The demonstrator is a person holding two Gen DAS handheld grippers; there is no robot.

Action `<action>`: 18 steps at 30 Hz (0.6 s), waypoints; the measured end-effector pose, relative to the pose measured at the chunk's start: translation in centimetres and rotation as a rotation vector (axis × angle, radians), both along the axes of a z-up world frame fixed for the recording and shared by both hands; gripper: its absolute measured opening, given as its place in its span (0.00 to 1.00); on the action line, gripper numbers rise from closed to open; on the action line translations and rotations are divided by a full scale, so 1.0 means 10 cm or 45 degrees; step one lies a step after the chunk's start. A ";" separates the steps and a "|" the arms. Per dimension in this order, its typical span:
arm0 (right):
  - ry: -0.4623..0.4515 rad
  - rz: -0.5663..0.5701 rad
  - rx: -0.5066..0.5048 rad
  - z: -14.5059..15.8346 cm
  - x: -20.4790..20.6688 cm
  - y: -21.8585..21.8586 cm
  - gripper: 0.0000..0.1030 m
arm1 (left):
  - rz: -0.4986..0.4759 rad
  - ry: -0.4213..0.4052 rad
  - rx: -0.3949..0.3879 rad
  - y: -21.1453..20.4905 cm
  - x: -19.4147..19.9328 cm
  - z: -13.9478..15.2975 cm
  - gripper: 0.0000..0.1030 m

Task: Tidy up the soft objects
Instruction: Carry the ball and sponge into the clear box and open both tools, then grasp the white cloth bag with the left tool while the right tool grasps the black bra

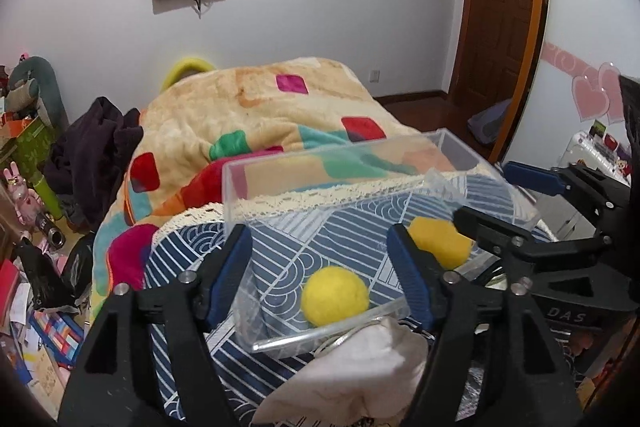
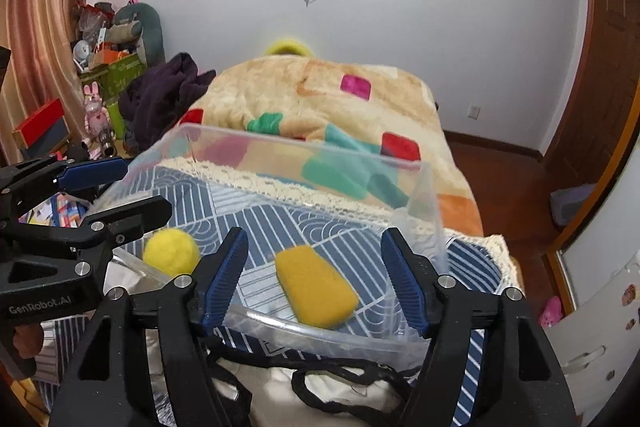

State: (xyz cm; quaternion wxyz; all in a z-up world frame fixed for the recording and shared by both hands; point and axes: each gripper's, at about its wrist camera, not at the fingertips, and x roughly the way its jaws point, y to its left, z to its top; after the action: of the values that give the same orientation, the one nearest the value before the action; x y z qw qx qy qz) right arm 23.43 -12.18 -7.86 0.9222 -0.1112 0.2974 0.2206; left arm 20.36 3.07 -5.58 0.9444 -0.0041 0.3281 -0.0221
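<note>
Bed (image 2: 460,155): plush patchwork blanket (image 1: 240,115), blue patterned cloth (image 2: 476,267), clear plastic box (image 1: 456,147) on cloth.

Open top on the clear box (image 1: 456,147), so there's room to come straight down. On its floor the yellow ball (image 1: 335,294) sits by the near wall and the sponge (image 2: 316,287) lies beside it, bare floor behind both. Tall clear walls fence every side. A white bag (image 1: 360,367) crowds the near edge. The blanket (image 1: 248,107) heaps up right behind.
</note>
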 end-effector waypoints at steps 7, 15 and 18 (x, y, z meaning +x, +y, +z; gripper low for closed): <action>-0.116 0.005 0.047 0.19 -0.23 -0.15 0.80 | -0.001 -0.057 0.017 0.04 -0.33 0.10 0.81; -0.108 0.032 0.051 0.05 -0.47 -0.29 0.88 | -0.026 -0.034 0.024 -0.02 -0.65 -0.11 0.93; -0.051 0.052 0.059 -0.08 -0.49 -0.27 0.88 | -0.026 0.002 0.052 -0.06 -0.66 -0.24 0.93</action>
State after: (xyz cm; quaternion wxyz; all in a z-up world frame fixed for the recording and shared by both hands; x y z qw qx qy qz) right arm 18.50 -14.88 -8.67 0.9256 -0.1004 0.2715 0.2439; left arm 13.79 2.46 -7.99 0.9437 0.0188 0.3294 -0.0252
